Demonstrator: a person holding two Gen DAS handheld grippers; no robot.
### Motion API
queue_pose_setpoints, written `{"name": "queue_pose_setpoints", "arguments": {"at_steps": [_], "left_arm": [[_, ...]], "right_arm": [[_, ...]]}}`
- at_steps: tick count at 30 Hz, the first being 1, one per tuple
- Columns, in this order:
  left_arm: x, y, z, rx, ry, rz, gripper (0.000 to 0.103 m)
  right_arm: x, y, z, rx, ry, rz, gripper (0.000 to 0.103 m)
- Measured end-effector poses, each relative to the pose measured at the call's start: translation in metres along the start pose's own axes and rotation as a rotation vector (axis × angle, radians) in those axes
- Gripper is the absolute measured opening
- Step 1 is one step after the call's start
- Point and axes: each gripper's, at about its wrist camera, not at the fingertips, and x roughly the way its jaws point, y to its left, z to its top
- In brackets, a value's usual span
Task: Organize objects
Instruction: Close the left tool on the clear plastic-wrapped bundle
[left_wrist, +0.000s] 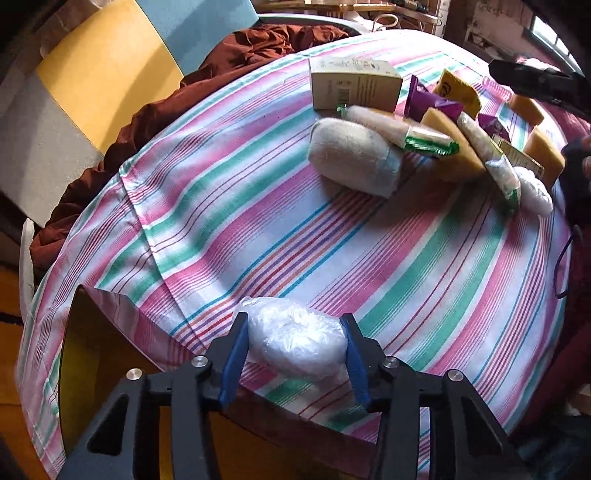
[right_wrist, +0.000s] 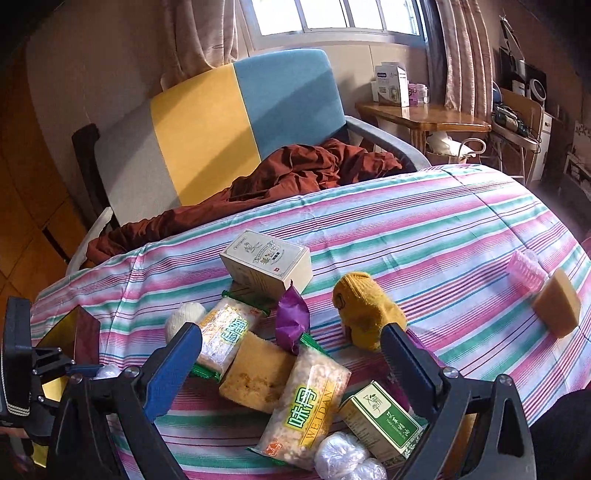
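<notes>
Gripping: the left tongs (left_wrist: 295, 341) pinch a crumpled clear plastic ball (left_wrist: 293, 338), both blue pads pressed on its sides.
Location: the ball sits low over the near edge of the striped tabletop (left_wrist: 258, 221), just beside an open brown box (left_wrist: 85, 350).
Right tongs: the right tongs (right_wrist: 291, 345) stand spread wide and grasp nothing, hanging above the pile.
Pile: two snack packets (right_wrist: 306, 402), a yellow sponge (right_wrist: 255, 373), a purple wrapper (right_wrist: 291, 317), a green-and-white carton (right_wrist: 384, 421) and more plastic balls (right_wrist: 340, 456) lie touching one another.
Nearby: a cream box (right_wrist: 266, 264) behind the pile, a mustard knitted glove (right_wrist: 365, 310) to its right.
Apart: a pink roller (right_wrist: 526, 275) and another sponge (right_wrist: 557, 308) toward the far right edge.
</notes>
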Motion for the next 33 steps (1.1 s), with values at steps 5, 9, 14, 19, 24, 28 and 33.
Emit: {"name": "queue_pose_setpoints", "arguments": {"at_steps": [5,9,14,19,24,28,33], "left_arm": [[-0.016,-0.026,0.011,-0.060,-0.117,-0.129,0.050],[-0.015,-0.054,0.011,-0.096,-0.143,-0.166,0.058],[-0.012,-0.055,-0.004,-0.248,-0.183,-0.167,0.081],[-0.006,-0.052,-0.013,-0.383,-0.184,-0.197,0.081],[0.011,-0.057,-0.005,-0.481,-0.171,-0.188,0.064],[0.023,-0.063,-0.006,-0.496,-0.179,-0.137,0.042],[0.026,-0.081,-0.017,-0.409,-0.256,-0.045,0.038]], "right_arm": [[-0.005,-0.013,0.003,0.068,-0.032,-0.012,0.099],[-0.004,-0.019,0.004,0.098,-0.029,-0.018,0.099],[-0.004,-0.019,0.004,0.096,-0.032,-0.023,0.099],[-0.005,-0.022,0.003,0.107,-0.034,-0.029,0.099],[-0.003,-0.027,0.003,0.127,-0.023,-0.041,0.099],[0.001,-0.029,0.002,0.144,-0.007,-0.049,0.099],[0.003,-0.029,0.001,0.147,0.011,-0.057,0.099]]}}
